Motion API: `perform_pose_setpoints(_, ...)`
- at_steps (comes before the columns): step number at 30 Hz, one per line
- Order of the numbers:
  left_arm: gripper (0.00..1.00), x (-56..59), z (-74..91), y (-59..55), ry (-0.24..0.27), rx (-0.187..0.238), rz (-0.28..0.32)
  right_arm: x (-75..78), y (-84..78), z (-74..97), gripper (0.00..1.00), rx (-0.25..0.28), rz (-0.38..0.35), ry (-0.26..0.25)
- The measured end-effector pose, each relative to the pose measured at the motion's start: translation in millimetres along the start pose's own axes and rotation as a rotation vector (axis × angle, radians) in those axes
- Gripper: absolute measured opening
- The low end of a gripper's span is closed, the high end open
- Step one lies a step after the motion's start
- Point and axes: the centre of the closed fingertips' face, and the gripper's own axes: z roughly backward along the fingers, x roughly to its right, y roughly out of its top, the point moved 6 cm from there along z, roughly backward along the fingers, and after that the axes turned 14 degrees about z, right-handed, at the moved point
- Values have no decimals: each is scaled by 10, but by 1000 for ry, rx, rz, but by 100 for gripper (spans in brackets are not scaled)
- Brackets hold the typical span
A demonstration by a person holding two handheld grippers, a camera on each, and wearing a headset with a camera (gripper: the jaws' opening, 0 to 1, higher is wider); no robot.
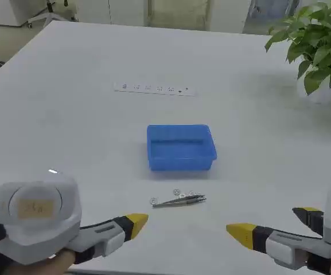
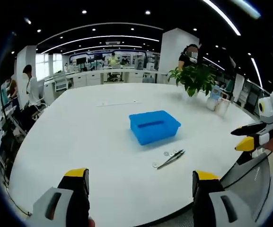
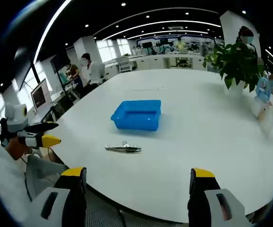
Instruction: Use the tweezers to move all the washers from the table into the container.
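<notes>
Nearest to us, we are holding the left gripper [image 2: 140, 175] and the right gripper [image 3: 137, 172], grey two-jaw tools with yellow tips, low over the near edge of the large white table [image 1: 67, 114]; both are standing with jaws spread wide and carrying nothing, well apart from each other. We are judging that they are flanking the work this way so either can close in on the slim silver metal tweezers [image 1: 181, 200], which are lying flat on the table between us and the blue rectangular plastic container [image 1: 181, 161]. Small silver ring washers [image 1: 153, 201] are lying around the tweezers, one at the left end and a few touching or just beside the far side; we are not managing an exact count. That container is sitting just beyond them and looking empty, so we are reckoning no washer is in yet. Lifting thin tweezers off a flat top is calling for a narrow pinch, and is risking scattering washers.
</notes>
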Motion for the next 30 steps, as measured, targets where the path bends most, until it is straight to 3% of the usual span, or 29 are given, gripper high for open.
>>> perform_pose_setpoints(23, 93, 7, 7, -10, 8, -5, -38, -10, -8, 18, 90, -4, 8, 2)
perform_pose_setpoints(30, 79, 37, -1, 40, -30, 16, -59, 2, 4, 16, 89, -2, 7, -1)
